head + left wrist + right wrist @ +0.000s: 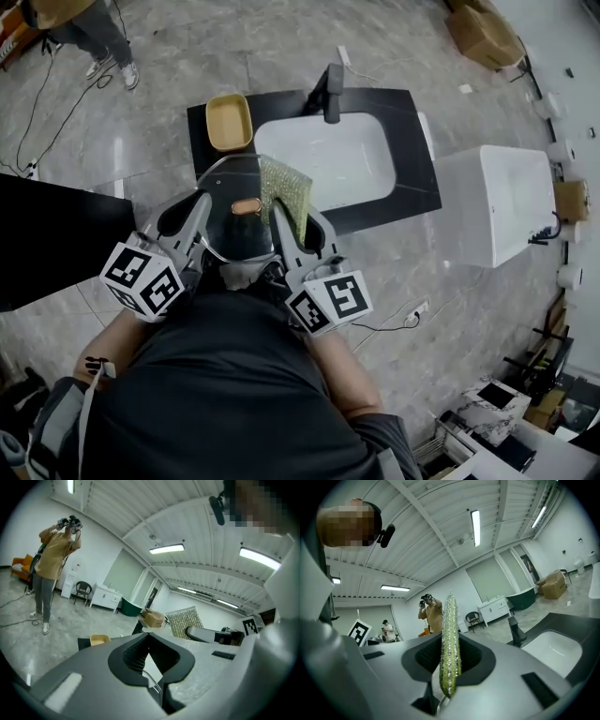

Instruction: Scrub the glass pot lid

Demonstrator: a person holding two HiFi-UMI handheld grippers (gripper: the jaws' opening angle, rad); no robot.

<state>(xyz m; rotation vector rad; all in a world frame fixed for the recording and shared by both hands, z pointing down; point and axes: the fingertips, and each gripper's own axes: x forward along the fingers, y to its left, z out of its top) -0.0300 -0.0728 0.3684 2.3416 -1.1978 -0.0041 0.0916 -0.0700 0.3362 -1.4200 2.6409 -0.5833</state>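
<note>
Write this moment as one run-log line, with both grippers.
left gripper: shut on glass lid; right gripper: shut on scrub pad; site: at sink

The sink (328,159) is set in the tabletop (412,141), with the faucet (330,92) at its far edge and a tray (229,122) on the tabletop's far left corner. Before the sink's left end, the glass pot lid (234,234) lies between the left claw (199,211), on its left rim, and the right claw (279,220), whose scrub pad (286,192) stands at the lid's right (touching or not, unclear). A cabinet (492,202) stands right of the tabletop.
</note>
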